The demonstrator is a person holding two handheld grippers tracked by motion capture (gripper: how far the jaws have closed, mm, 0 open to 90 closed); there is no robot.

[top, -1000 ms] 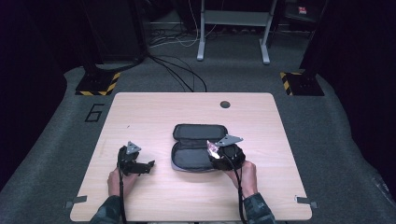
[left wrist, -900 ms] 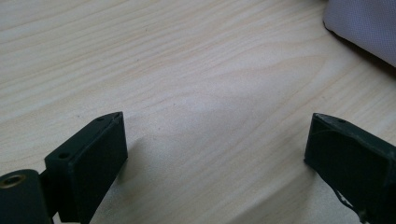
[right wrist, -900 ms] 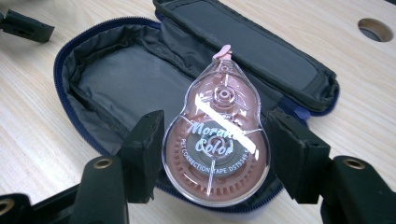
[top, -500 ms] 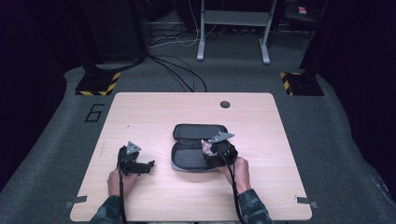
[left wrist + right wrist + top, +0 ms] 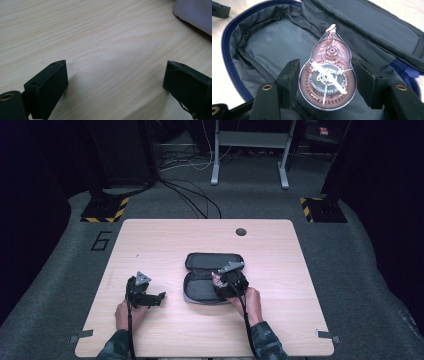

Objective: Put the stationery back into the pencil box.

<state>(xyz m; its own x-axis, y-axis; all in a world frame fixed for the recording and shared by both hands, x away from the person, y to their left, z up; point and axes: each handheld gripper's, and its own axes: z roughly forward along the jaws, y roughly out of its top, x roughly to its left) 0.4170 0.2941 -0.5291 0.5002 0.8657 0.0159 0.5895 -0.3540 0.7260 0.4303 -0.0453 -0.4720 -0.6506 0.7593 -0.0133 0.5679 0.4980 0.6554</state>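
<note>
Over the open pencil case, a correction tape dispenser is being held clamped across its wide body by the right gripper, tip pointing toward the hinge. Risk judged: the smooth, rounded clear shell is being pinched by narrow pads and may be squeezed out or twisted; the tape tip may be snagged on the inner mesh pocket. Room: the zipper edge is lying close at the left, the raised lid at the right. Beside the case, the left gripper is being rested spread and empty on the wooden table, well apart.
</note>
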